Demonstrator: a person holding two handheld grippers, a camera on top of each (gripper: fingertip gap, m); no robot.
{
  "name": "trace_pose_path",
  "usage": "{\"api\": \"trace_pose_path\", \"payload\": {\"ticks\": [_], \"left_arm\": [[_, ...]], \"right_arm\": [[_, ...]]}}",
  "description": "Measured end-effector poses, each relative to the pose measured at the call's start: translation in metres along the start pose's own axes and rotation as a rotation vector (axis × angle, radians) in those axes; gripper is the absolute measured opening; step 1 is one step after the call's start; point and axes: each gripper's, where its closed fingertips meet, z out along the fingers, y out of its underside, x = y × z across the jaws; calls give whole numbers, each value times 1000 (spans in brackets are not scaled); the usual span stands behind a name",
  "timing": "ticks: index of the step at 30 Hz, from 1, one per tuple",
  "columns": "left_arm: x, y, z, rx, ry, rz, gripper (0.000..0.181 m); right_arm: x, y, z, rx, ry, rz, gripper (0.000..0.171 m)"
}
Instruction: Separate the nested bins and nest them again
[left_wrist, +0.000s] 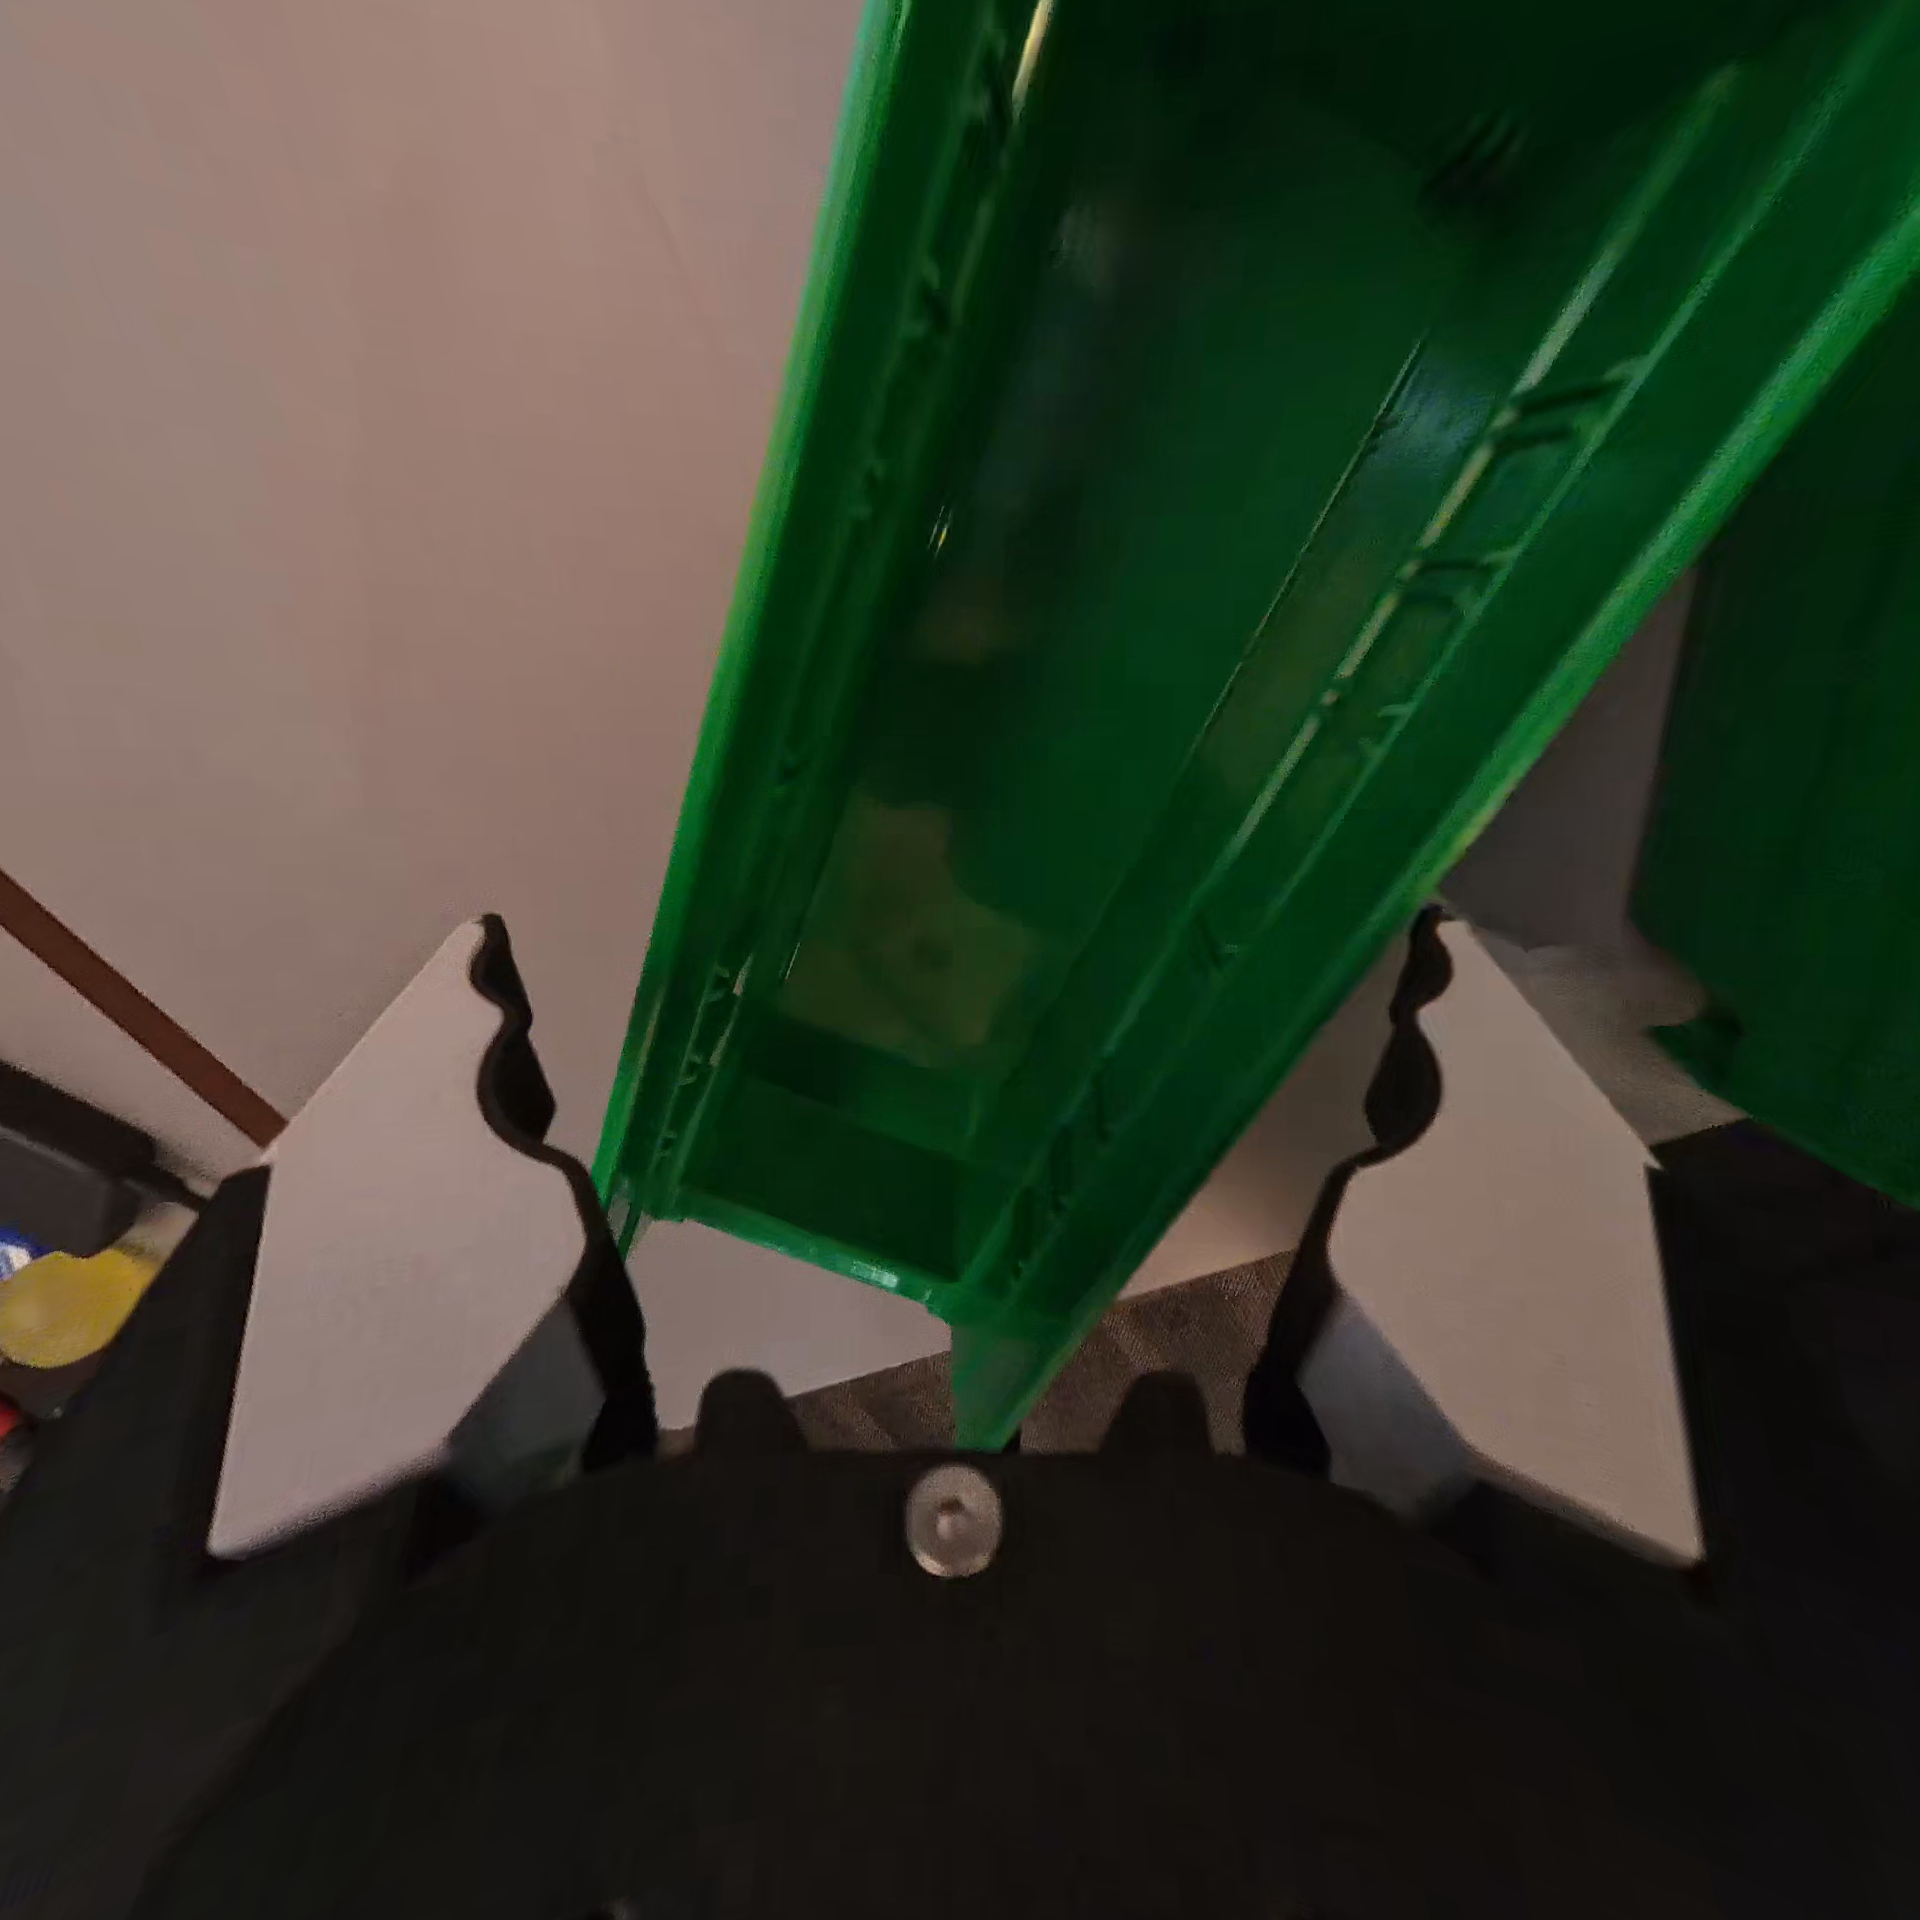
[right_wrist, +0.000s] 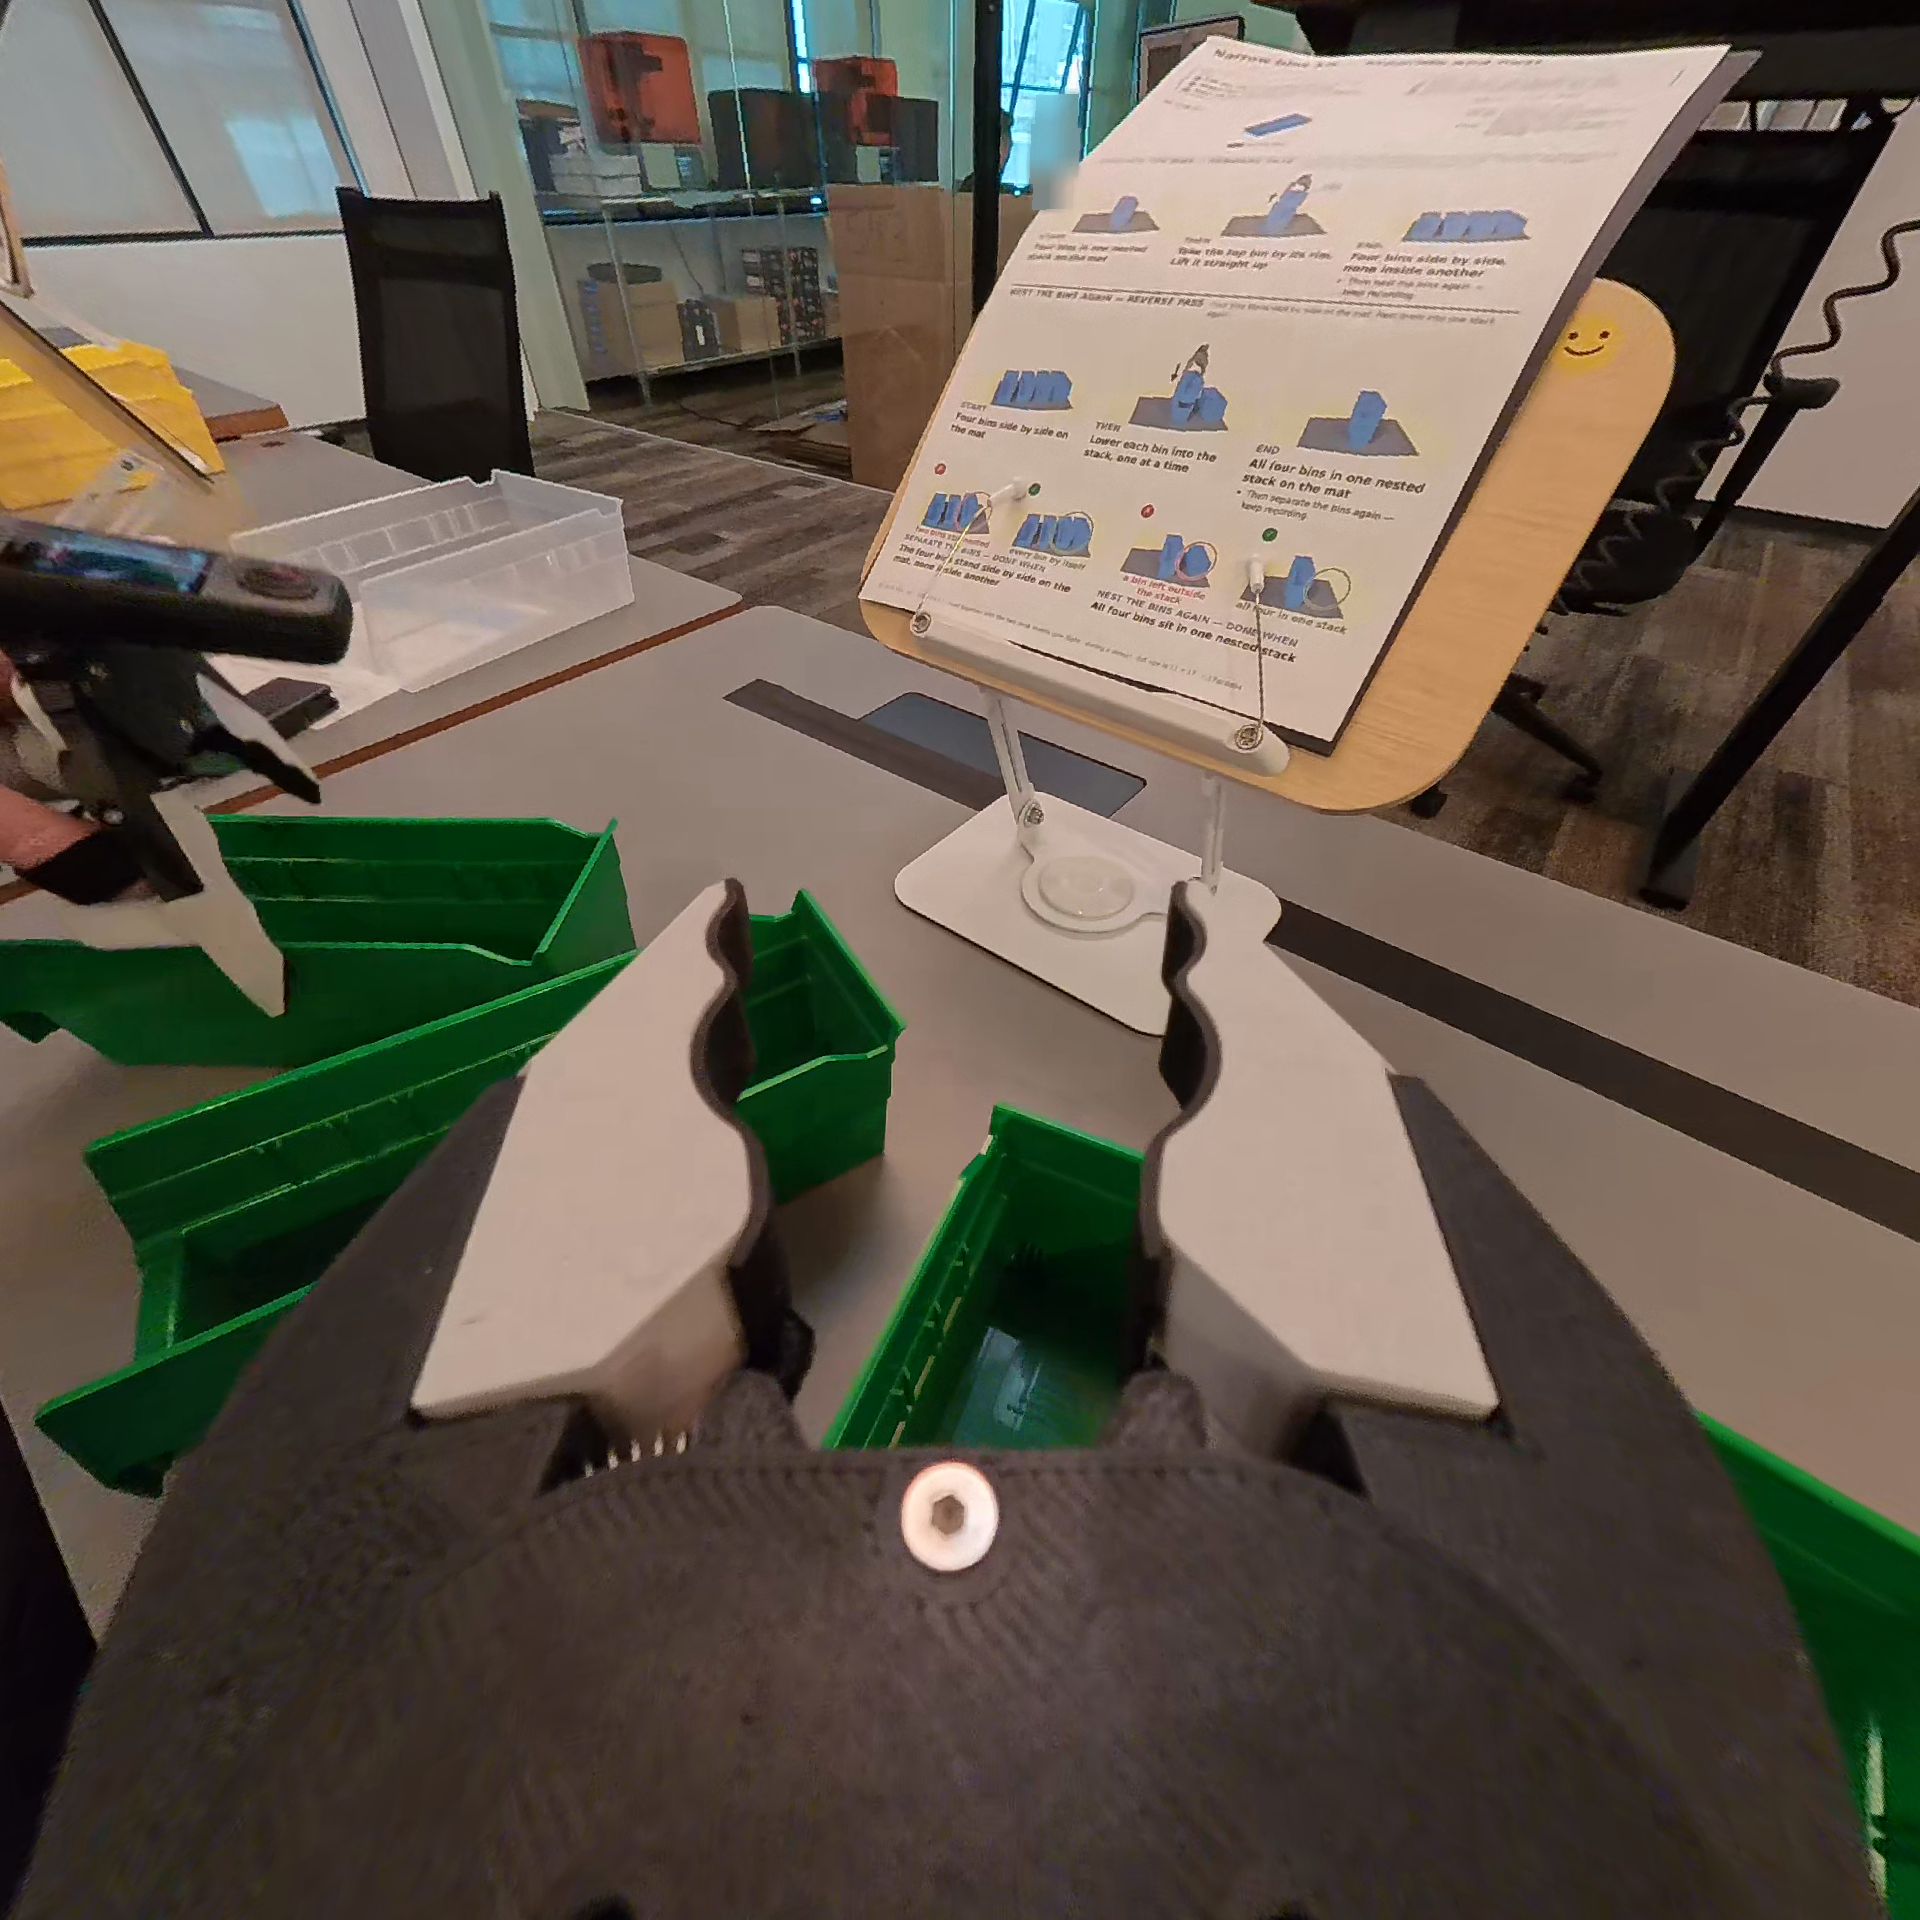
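Several long green bins lie on the grey table (right_wrist: 727, 727). My left gripper (left_wrist: 961, 920) is open, and the near end of one green bin (left_wrist: 1091, 623) sits between its fingers without being pinched. A second green bin (left_wrist: 1808, 831) lies at the right edge. In the right wrist view the left gripper (right_wrist: 208, 831) hangs over the far-left bin (right_wrist: 436, 904). A middle bin (right_wrist: 312, 1143) lies slanted beside it. My right gripper (right_wrist: 956, 894) is open and empty above a third bin (right_wrist: 997, 1299), whose open top shows between its fingers.
A stand holding an instruction sheet (right_wrist: 1247, 416) stands on the table behind the bins, its white base (right_wrist: 1081, 904) close to my right fingertips. A clear plastic tray (right_wrist: 447, 561) and yellow bins (right_wrist: 94, 416) sit on a neighbouring table at the left. A black chair (right_wrist: 436, 332) stands beyond.
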Motion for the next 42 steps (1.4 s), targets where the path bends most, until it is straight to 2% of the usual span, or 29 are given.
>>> {"api": "trace_pose_path", "payload": {"ticks": [2,6,10,13,16,19,21,23,25,27,29,31,33,37,39,42], "left_arm": [[5,12,13,-32,35,-29,147],[3,8,8,26,81,-236,134],[-7,15,5,93,113,-578,135],[-10,14,5,157,98,-666,133],[-8,13,0,163,68,-638,136],[-10,6,-24,261,16,-590,134],[3,-14,-51,397,38,-497,132],[44,-35,-74,491,176,-390,136],[86,-46,-84,505,260,-259,132],[131,-50,-76,436,323,-144,134],[157,-48,-49,314,305,-88,133],[164,-47,-21,214,304,-126,123],[176,-51,-7,201,427,-189,88],[191,-44,-3,192,549,-214,71],[197,-44,-6,228,590,-234,69],[209,-46,-18,293,740,-310,57]], "right_arm": [[-2,0,1,-1,0,-6,79],[-5,2,4,-4,-7,-1,77],[-7,4,6,-5,-11,13,76],[-10,3,7,-2,-20,18,75],[-10,3,6,-4,-22,14,75],[-5,3,4,-1,-19,21,75],[-1,4,3,-10,-19,30,75],[1,7,2,-36,-28,37,72],[2,12,2,-78,-53,44,67],[3,20,2,-129,-70,57,67],[6,26,1,-153,-74,73,67],[7,29,0,-168,-74,83,67],[8,29,-1,-172,-76,82,65],[18,30,-6,-173,-51,88,62],[25,31,-7,-174,-41,105,63],[35,35,-12,-191,-23,125,63]]}}
